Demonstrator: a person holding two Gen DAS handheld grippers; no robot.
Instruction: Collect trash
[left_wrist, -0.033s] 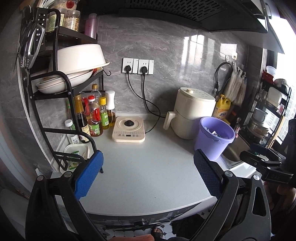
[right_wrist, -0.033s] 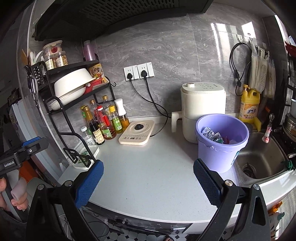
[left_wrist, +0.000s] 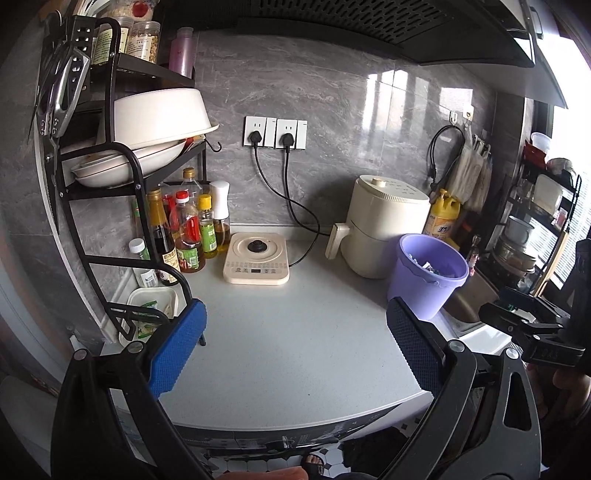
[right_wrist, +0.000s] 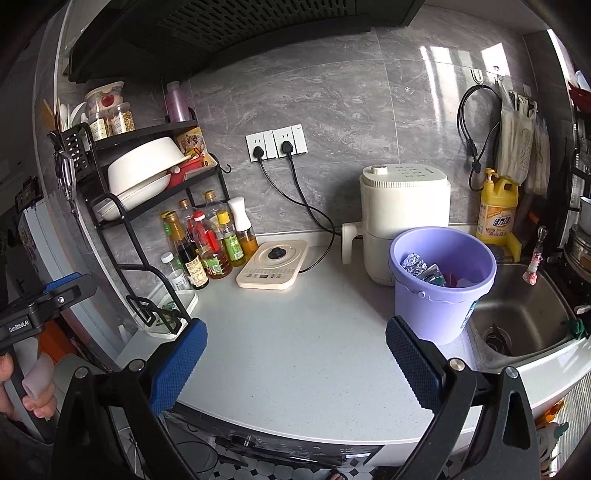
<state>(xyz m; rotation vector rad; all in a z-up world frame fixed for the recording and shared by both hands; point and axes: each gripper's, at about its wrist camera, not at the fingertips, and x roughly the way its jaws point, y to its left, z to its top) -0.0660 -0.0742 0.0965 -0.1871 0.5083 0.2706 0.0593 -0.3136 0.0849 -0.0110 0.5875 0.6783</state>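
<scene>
Trash (right_wrist: 428, 271) sits inside the purple bucket (right_wrist: 439, 291): crumpled foil and wrappers heaped against its inner wall, also glimpsed from the left wrist view (left_wrist: 424, 266). Both tools hang over the front edge of the desk (right_wrist: 295, 343) with nothing between their blue pads. The left gripper (left_wrist: 295, 350) has its jaws spread wide and empty, and the right gripper (right_wrist: 295, 354) has its jaws equally wide and empty. Neither touches the desk or the bucket.

The bucket (left_wrist: 428, 280) stands on the desk at the right, just beside the steel sink (right_wrist: 517, 325) and right in front of a cream air fryer (right_wrist: 402, 214). A yellow detergent bottle (right_wrist: 496, 210) stands behind the sink's rim, near the fryer. Left of the fryer lies a flat cream hotplate (right_wrist: 273, 269), its black cord running up to the wall sockets (right_wrist: 277, 146). Further left, a cluster of oil and sauce bottles (right_wrist: 207, 243) stands under a black wire rack (right_wrist: 122, 206) holding white bowls (right_wrist: 144, 170). A small white tray (right_wrist: 181, 306) lies at the rack's foot. Jars (right_wrist: 110, 122) line the rack's top shelf.

In the right wrist view, the other tool and the hand (right_wrist: 22, 387) gripping it show at the far left edge.
</scene>
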